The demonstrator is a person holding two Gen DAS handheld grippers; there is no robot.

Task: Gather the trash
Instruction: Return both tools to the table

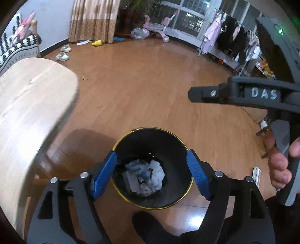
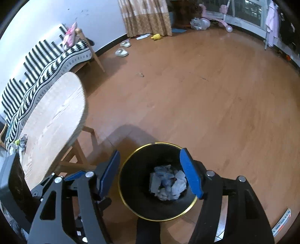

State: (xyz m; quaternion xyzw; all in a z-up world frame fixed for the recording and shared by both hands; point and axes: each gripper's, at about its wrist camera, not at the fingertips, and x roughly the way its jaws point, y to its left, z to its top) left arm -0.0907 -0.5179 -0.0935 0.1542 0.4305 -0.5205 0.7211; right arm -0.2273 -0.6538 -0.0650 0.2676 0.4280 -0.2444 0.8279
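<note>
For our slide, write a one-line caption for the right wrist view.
Open right hand-held gripper above black bin of crumpled paper, beside wooden table.

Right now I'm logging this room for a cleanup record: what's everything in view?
Bin: one, black, gold rim, floor below both grippers.
Crumpled paper: several, whitish-grey, inside bin.
Table: one, pale wood, left.
Scraps: few, table's near end.
Sofa: one, black-white zigzag, by wall.
Slippers: two, pale, far floor.
Yellow toy: one, by curtain.
Scooter: one, pink, by window.
Clothes rack: one, right.
Left gripper: blue pads, open.
Right gripper: blue pads, open.
</note>
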